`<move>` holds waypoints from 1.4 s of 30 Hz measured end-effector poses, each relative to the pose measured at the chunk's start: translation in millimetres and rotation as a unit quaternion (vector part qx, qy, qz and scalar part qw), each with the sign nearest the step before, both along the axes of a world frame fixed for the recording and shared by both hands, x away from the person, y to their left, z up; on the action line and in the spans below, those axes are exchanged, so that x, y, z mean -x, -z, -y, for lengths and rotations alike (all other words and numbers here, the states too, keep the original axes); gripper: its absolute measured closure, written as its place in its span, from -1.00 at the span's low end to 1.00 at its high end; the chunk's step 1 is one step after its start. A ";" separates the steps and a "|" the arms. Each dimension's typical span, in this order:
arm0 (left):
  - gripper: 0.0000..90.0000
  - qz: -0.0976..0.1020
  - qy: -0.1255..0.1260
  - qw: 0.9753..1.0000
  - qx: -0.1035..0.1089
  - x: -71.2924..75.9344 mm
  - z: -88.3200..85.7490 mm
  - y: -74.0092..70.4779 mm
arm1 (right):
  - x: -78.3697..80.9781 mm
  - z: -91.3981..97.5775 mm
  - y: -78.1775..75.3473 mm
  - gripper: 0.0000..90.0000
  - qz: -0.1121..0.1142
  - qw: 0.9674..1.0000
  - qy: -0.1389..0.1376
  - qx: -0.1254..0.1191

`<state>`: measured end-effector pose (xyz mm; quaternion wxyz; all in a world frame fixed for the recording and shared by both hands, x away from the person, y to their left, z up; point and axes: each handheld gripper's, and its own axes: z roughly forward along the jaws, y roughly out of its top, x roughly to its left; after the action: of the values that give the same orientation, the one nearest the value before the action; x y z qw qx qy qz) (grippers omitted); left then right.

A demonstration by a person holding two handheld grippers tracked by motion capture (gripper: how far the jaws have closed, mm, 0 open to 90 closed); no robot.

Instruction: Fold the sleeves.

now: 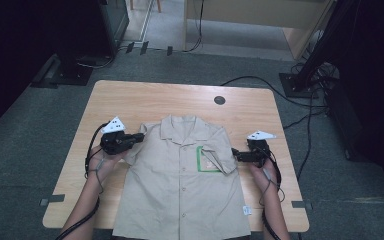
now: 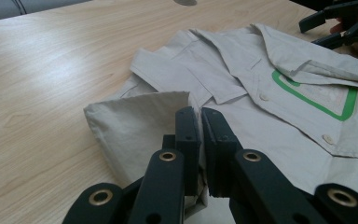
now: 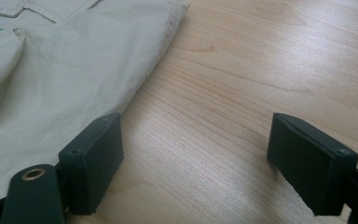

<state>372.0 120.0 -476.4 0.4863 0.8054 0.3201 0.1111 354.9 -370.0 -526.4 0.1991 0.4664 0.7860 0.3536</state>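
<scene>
My left tongs (image 2: 200, 114) are pinching the shirt's (image 1: 180, 185) left sleeve (image 2: 135, 121); right tongs (image 3: 196, 158) are gaping beside its other edge.

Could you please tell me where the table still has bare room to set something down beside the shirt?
The table is bare along its far edge beyond the collar, apart from a round grommet, and in its near-left corner. The shirt covers the middle; the left gripper, shut on its sleeve, and the open right gripper crowd its flanks.
</scene>
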 end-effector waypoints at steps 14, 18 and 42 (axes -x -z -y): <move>0.90 0.001 0.011 1.000 -0.010 1.9 15.1 5.0 | 0.0 0.0 0.0 -0.60 0.000 1.000 0.000 0.000; 0.90 0.003 0.013 1.000 -0.007 3.0 18.4 4.6 | 0.0 0.0 0.0 -0.60 0.000 1.000 0.000 0.000; 0.87 0.012 0.038 0.999 -0.025 8.6 43.1 9.9 | 0.0 0.0 0.0 -0.60 0.000 1.000 0.000 0.000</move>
<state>363.5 76.9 -486.3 0.4734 0.8277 0.2805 0.1098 354.9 -370.0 -526.4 0.1989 0.4666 0.7859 0.3536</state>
